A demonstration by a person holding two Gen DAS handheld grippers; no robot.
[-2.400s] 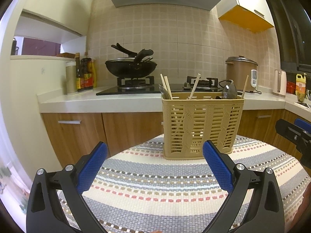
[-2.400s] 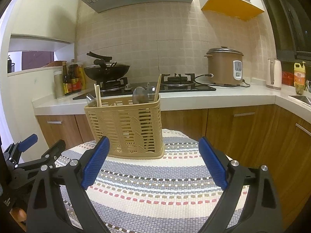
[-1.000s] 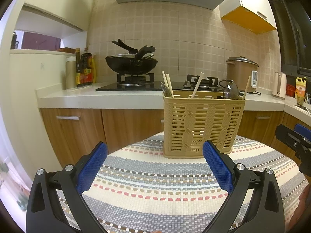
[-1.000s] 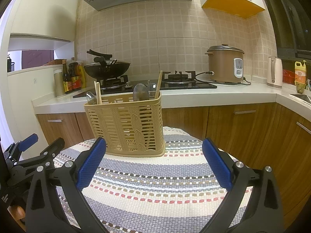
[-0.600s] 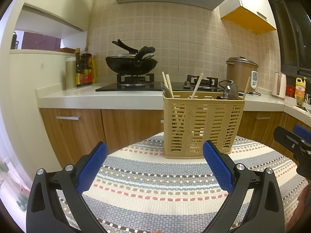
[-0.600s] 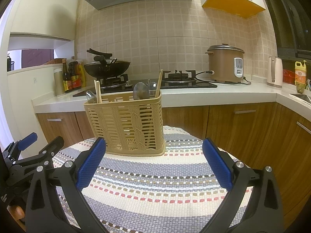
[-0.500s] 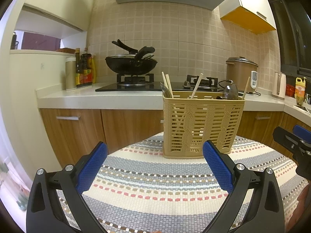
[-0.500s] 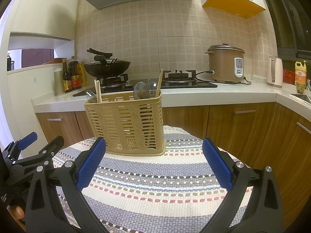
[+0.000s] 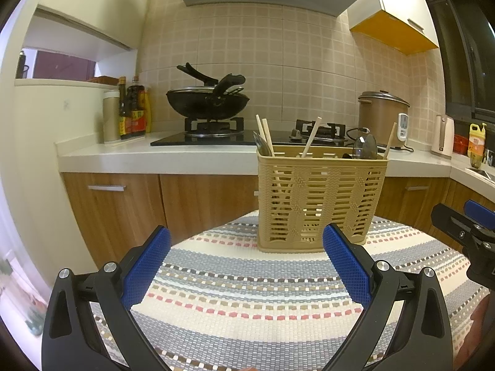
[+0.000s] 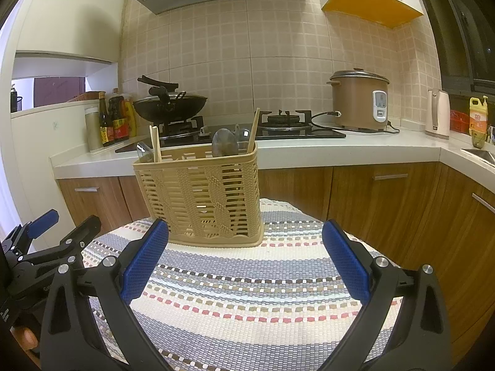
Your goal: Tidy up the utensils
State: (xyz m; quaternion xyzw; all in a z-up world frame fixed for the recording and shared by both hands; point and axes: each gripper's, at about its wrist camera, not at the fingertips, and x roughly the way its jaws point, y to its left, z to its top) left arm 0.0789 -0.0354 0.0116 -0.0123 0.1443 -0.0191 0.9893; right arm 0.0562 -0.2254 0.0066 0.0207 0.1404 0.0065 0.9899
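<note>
A black wok (image 9: pixel 207 105) sits on the stove, with a rice cooker (image 10: pixel 359 100) and kettle (image 10: pixel 436 113) along the counter.

My bench (image 9: pixel 411 247) is round and covered by a woven cloth (image 9: pixel 247 290) striped in grey, cream and pink. A tan slatted utensil basket (image 9: pixel 320 198) stands upright on the cloth at the far side; the rest of the cloth lies bare.
</note>
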